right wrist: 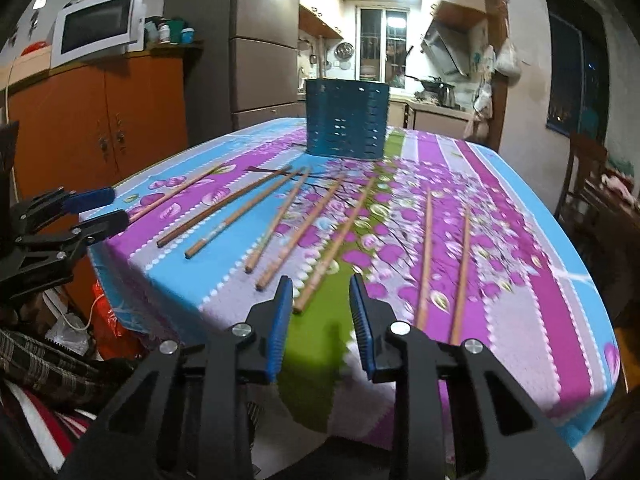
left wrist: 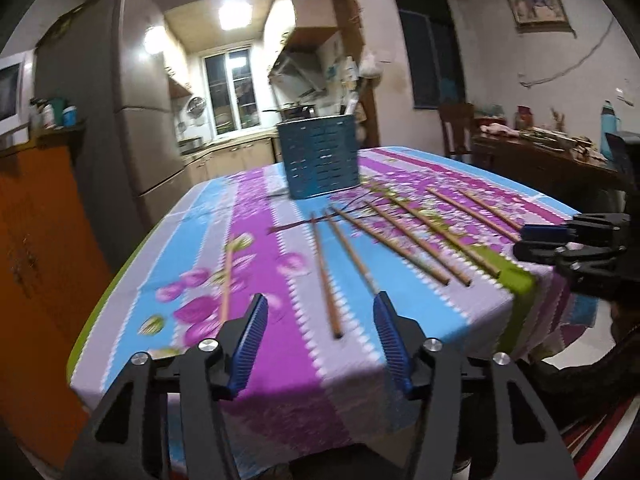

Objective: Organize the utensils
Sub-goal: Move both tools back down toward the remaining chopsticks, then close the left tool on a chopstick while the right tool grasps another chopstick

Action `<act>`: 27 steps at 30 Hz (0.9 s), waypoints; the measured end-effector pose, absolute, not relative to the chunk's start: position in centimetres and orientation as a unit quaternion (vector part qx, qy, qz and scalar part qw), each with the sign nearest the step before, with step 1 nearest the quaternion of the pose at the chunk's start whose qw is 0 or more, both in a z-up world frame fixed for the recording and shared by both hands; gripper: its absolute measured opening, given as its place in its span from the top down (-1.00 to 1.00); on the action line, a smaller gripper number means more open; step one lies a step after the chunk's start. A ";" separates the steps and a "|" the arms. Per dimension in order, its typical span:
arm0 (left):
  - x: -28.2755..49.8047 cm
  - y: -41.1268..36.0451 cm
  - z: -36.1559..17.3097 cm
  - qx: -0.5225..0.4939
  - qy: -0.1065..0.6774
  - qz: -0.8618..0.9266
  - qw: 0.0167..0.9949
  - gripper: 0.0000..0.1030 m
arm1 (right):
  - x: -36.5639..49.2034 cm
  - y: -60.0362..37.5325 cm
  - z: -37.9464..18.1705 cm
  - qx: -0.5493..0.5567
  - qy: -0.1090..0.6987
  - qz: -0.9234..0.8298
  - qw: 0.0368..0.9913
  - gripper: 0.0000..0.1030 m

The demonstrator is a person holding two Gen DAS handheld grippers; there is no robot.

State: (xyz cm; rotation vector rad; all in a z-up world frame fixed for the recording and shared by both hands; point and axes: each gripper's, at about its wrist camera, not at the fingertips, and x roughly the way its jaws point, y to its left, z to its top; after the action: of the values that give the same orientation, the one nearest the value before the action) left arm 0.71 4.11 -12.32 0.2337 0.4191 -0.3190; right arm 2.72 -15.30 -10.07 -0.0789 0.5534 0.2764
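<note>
I had both grippers part-open w/ nothing held, R gripper [right wrist: 320,300] nearer: 1 chopstick [right wrist: 334,246] lay just ahead, butt between its jaws, long axis running toward the blue holder [right wrist: 346,120].

Lit kitchen [left wrist: 236,92] beyond fridge [right wrist: 264,40], orange cabinet [right wrist: 108,120] alongside.

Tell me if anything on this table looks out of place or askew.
The chopsticks lie loose and splayed at differing angles across the floral tablecloth, outside the blue slotted holder, which stands upright behind them. One stick sits apart at the left edge. Nothing looks spilled or broken.
</note>
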 end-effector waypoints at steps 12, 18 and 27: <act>1.6 0.4 -13.7 0.150 0.223 -0.193 0.944 0.01 | 3.0 -14.5 -10.6 -0.045 0.279 0.136 0.950 0.45; 1.9 -0.4 -14.3 0.161 0.227 -0.197 0.940 0.02 | 2.7 -12.3 -10.0 -0.078 0.253 0.176 0.948 0.46; 2.4 -0.4 -14.8 0.166 0.221 -0.188 0.943 0.16 | 3.7 -9.4 -9.4 -0.122 0.241 0.185 0.945 0.73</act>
State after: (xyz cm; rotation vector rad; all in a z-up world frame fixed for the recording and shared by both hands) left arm 2.42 -0.38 -14.83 0.3393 0.4498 -0.3829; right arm 3.68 -9.38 -9.39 -0.2482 0.4907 0.3775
